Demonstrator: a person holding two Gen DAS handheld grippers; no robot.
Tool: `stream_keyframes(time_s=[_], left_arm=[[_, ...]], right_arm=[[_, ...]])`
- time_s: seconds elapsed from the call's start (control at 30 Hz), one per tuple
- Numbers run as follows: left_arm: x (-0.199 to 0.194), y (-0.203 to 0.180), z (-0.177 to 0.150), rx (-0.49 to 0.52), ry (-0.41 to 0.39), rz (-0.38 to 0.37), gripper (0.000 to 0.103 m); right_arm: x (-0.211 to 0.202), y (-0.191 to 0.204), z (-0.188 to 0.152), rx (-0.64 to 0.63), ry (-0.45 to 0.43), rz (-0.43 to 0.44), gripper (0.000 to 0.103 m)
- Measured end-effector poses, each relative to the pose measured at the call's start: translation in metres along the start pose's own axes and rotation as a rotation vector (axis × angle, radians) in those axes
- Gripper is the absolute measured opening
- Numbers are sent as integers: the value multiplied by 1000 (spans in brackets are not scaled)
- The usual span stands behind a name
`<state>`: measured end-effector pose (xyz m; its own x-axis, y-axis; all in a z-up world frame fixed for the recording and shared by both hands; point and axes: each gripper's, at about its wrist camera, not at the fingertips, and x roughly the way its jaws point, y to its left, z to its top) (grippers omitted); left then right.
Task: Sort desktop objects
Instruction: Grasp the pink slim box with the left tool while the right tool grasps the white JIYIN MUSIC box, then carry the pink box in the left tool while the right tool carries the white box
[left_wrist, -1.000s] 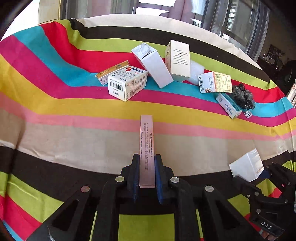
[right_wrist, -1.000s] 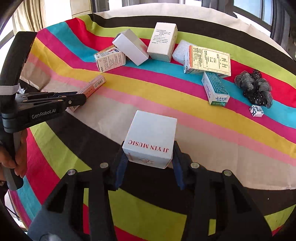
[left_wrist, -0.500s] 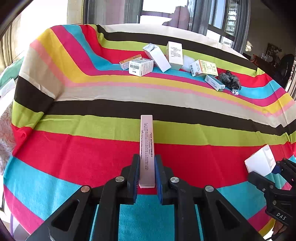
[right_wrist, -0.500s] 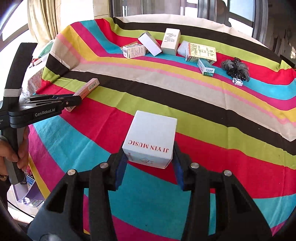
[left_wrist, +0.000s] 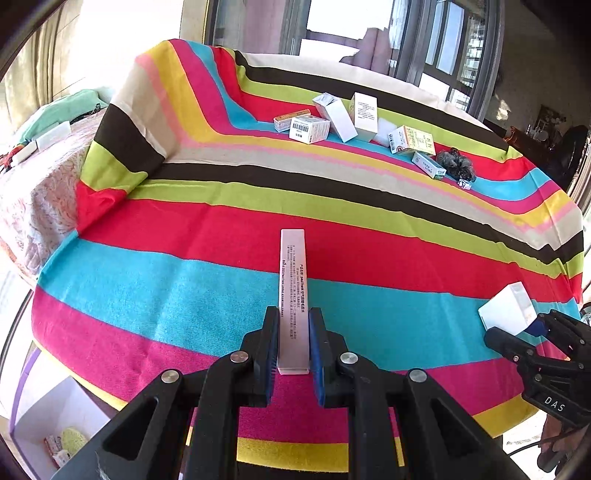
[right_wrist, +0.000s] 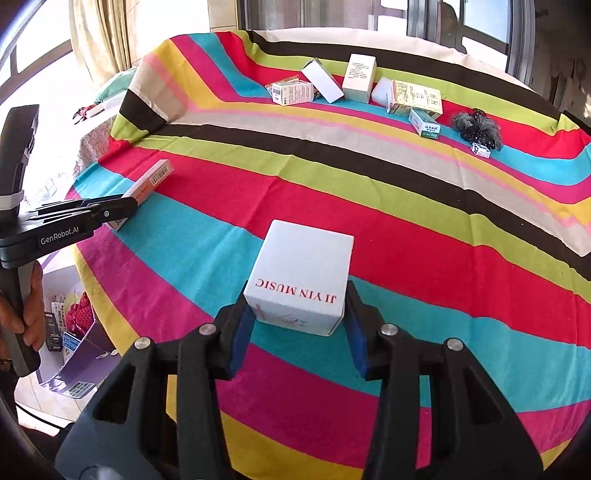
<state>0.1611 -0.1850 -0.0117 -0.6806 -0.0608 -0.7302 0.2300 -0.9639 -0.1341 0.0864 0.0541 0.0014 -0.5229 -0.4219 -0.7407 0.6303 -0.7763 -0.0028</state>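
Note:
My left gripper (left_wrist: 293, 325) is shut on a long thin pink box (left_wrist: 293, 280) that sticks out forward over the near part of the striped cloth (left_wrist: 184, 295). In the right wrist view the same box (right_wrist: 149, 184) shows orange and white in the left gripper (right_wrist: 122, 210). My right gripper (right_wrist: 297, 317) is shut on a white cube box (right_wrist: 303, 280) printed JI YIN MUSIC, also seen as the white box (left_wrist: 508, 308) at the right of the left wrist view. Both boxes hang above the table's near edge.
Several small boxes (right_wrist: 354, 79) and a black hair tie bundle (right_wrist: 478, 127) lie in a row at the far side of the cloth. Below the table's left edge stands a purple-edged bin (right_wrist: 74, 343) with packets in it. A hand (right_wrist: 31, 314) holds the left gripper's handle.
Both grippers have drawn back from the far row of boxes toward the table's near edge, each keeping its box. The purple-edged bin has come into view at the lower left.

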Motion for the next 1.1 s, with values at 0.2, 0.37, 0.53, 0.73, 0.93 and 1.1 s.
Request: stream_keyframes(time_s=[0.2, 0.37, 0.53, 0.73, 0.93, 1.1], left_arm=[[-15, 18, -12, -34, -19, 16, 16], [-30, 37, -25, -79, -36, 24, 16], [-45, 55, -39, -114, -59, 33, 16], [-67, 80, -60, -172, -77, 31, 16], [-90, 121, -88, -283, -78, 84, 16], [-99, 166, -118, -396, -47, 170, 16]], right_arm=[[-1, 21, -1, -37, 4, 22, 48], [1, 50, 1, -99, 5, 55, 48], [6, 85, 4, -190, 2, 103, 48], [11, 136, 6, -317, 0, 173, 48], [13, 196, 3, -459, 14, 270, 48], [16, 254, -8, -603, 43, 365, 48]])
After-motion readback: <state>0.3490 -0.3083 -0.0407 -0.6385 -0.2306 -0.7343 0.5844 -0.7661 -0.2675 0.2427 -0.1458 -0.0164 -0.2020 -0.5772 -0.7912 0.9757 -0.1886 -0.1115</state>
